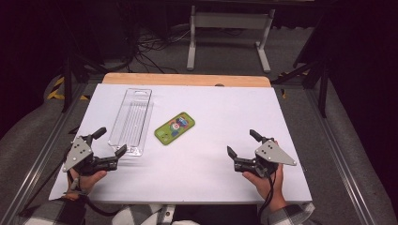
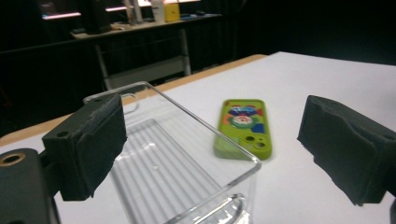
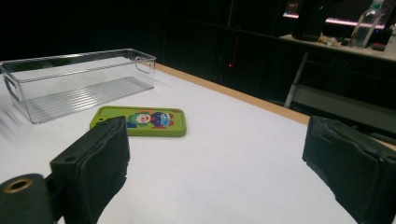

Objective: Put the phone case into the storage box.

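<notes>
Lying flat on the white table (image 1: 211, 178), the green phone case (image 1: 174, 128) is sitting face-down just beside the clear plastic bin (image 1: 132, 120), apart from it and between the two grippers. The left gripper (image 1: 109, 142) is hovering at the bin's near end with its jaws spread wide, one pad close to the bin's corner but nothing pinched. The right gripper (image 1: 242, 143) is waiting well off to the other side, its jaws likewise spread and empty, pointed toward the case.

The case is looking light and thin, probably a stiff shell with a slightly rubbery rim (the cartoon print and camera cut-outs are showing on the upper side), so it is likely giving little height to catch. Its long edges are offering the best hold: pads closing across the narrow width, low against the table. A pinch from the flat top is likely sliding off. The bin is looking rigid, smooth and slippery; its end handle or a wall rim is the sensible place to grip.
</notes>
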Demonstrator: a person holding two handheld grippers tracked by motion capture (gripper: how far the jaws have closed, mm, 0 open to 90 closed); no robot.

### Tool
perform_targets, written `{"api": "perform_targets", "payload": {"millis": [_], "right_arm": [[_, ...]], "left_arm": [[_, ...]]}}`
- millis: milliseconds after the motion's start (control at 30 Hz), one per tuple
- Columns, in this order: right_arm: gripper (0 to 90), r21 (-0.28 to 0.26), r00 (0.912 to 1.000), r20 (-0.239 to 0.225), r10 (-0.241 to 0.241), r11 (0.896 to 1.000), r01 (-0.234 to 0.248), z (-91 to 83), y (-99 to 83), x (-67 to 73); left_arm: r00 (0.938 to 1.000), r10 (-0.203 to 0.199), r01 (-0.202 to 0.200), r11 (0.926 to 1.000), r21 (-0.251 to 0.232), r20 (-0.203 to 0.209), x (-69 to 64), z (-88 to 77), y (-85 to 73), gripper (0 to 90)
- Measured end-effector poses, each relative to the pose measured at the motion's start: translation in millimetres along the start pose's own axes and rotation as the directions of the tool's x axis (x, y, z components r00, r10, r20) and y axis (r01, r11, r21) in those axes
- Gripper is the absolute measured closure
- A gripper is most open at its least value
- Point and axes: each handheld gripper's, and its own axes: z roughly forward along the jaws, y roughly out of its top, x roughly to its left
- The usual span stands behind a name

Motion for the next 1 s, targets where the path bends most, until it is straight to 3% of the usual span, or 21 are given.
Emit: {"api": "perform_targets", "payload": {"millis": [167,300,400,567,767,1000], "right_arm": [[8.3,0.024,1.0000,-0.004,-0.002,1.000,0.002,7.0,-1.8,-0.8],[8.8,0.037,0.9999,0.007,-0.009,0.999,0.009,10.8,-2.0,0.4],[9.4,0.041,0.9997,0.024,0.006,0.999,-0.007,14.1,-2.0,0.9],[9.3,0.023,0.9999,0.008,0.008,1.000,-0.008,18.4,0.6,1.7],[10.2,0.008,0.9990,0.012,-0.042,0.999,0.042,21.1,6.5,6.5],[12.2,0.002,0.9997,-0.003,-0.024,1.000,0.024,24.9,13.1,2.1]], "left_arm": [[0.9987,0.013,-0.014,0.9998,0.017,0.050,-4.1,6.3,-0.4,6.7],[0.9979,0.040,-0.041,0.9986,0.033,0.051,-7.9,6.7,-0.5,5.7],[0.9984,0.026,-0.028,0.9991,0.033,0.051,-9.1,5.5,-0.3,5.6],[0.9970,0.048,-0.050,0.9981,0.035,0.060,-16.0,3.9,1.5,5.4],[0.9944,0.059,-0.063,0.9971,0.043,0.088,-22.3,6.7,1.2,4.8],[0.9893,0.068,-0.077,0.9948,0.066,0.129,-28.2,11.1,0.2,4.8]]}}
